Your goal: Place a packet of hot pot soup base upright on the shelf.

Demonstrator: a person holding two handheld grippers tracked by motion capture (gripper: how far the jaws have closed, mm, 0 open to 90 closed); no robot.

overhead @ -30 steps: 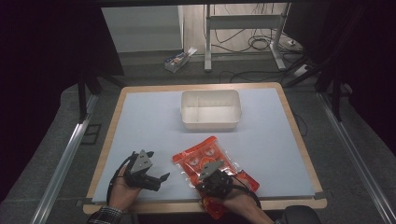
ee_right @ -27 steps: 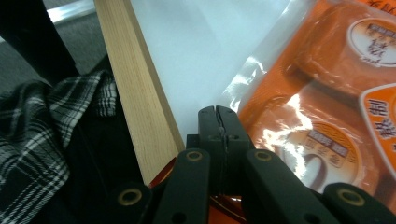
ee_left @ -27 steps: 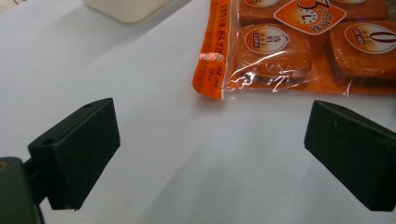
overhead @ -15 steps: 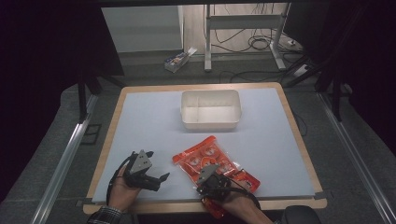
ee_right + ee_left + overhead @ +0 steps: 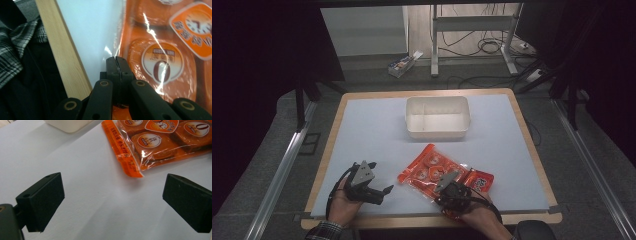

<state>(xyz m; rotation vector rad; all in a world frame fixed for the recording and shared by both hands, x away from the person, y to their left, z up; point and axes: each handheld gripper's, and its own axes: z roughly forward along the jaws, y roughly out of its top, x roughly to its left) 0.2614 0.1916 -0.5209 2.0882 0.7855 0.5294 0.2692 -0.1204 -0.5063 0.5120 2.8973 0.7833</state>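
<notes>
We are holding the right hand-held gripper (image 5: 451, 187) at the lower middle of the high view, its jaws pressed together on the clear edge of the orange snack packet (image 5: 432, 170). In the right gripper view the jaws are meeting with the film pinched between them, close to the wooden rim of the counter (image 5: 63, 52); pinching the flat seam rather than the bulging cakes is probably giving a firmer hold without crushing anything.

The packet is lying flat on the white counter (image 5: 372, 135), just below the middle of the frame, slanting from upper left to lower right. The white tub (image 5: 438, 117) is sitting above it in the centre, apart from the packet, and looks empty, so we are judging it the likely destination.

Our left hand-held gripper (image 5: 379, 192) is resting at the lower left, jaws spread wide with nothing between them, and pointing toward the packet's near corner (image 5: 132, 168), seemingly ready to steady it.
</notes>
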